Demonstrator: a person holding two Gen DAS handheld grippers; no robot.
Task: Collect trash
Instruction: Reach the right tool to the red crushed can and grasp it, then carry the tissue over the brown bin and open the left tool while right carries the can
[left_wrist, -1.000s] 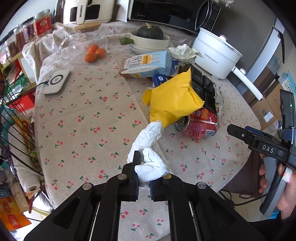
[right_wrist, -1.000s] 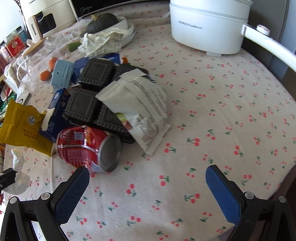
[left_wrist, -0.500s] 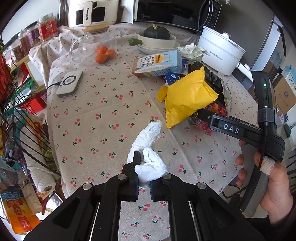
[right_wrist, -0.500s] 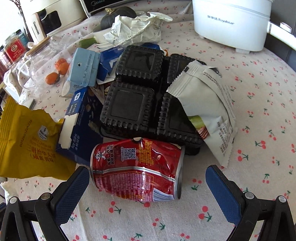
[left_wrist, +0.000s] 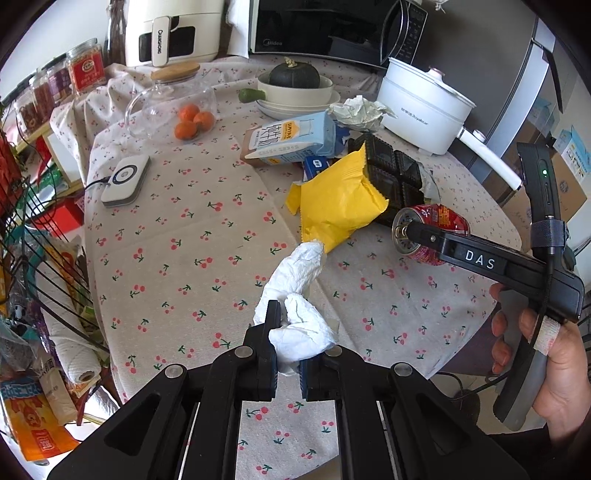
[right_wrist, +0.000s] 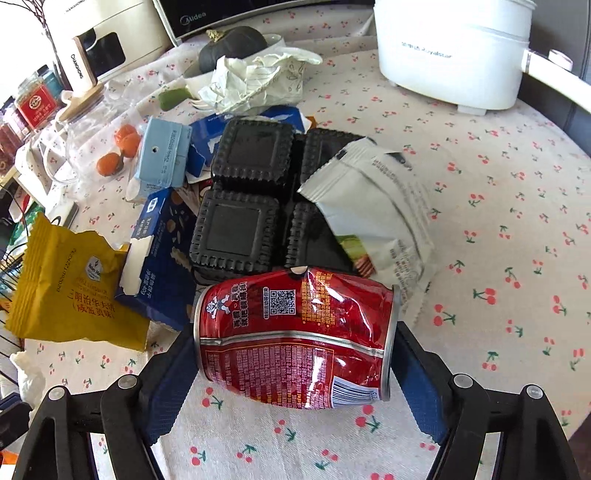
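Observation:
A crushed red can (right_wrist: 295, 332) lies on its side on the cherry-print tablecloth (right_wrist: 498, 221). My right gripper (right_wrist: 293, 332) straddles it end to end; its jaws are closing and the blue pads (right_wrist: 173, 380) touch both ends of the can. In the left wrist view the can (left_wrist: 432, 229) sits behind that gripper's black body. My left gripper (left_wrist: 291, 343) is shut on a crumpled white tissue (left_wrist: 295, 291) just above the table. Behind the can lie a yellow snack bag (right_wrist: 70, 288), a black plastic tray (right_wrist: 240, 206), a white wrapper (right_wrist: 373, 214), and a blue box (right_wrist: 162, 258).
A milk carton (left_wrist: 291, 142), crumpled paper (right_wrist: 258, 81), a white electric pot (right_wrist: 454, 48), a bowl with a squash (left_wrist: 295, 88), a glass jar with oranges (left_wrist: 173, 107), and a white charger (left_wrist: 125, 179) stand around the table. A wire rack (left_wrist: 44, 258) is at the left edge.
The right gripper has moved forward over the red can and its jaws have narrowed onto the can's ends. The left gripper has kept still with the tissue.

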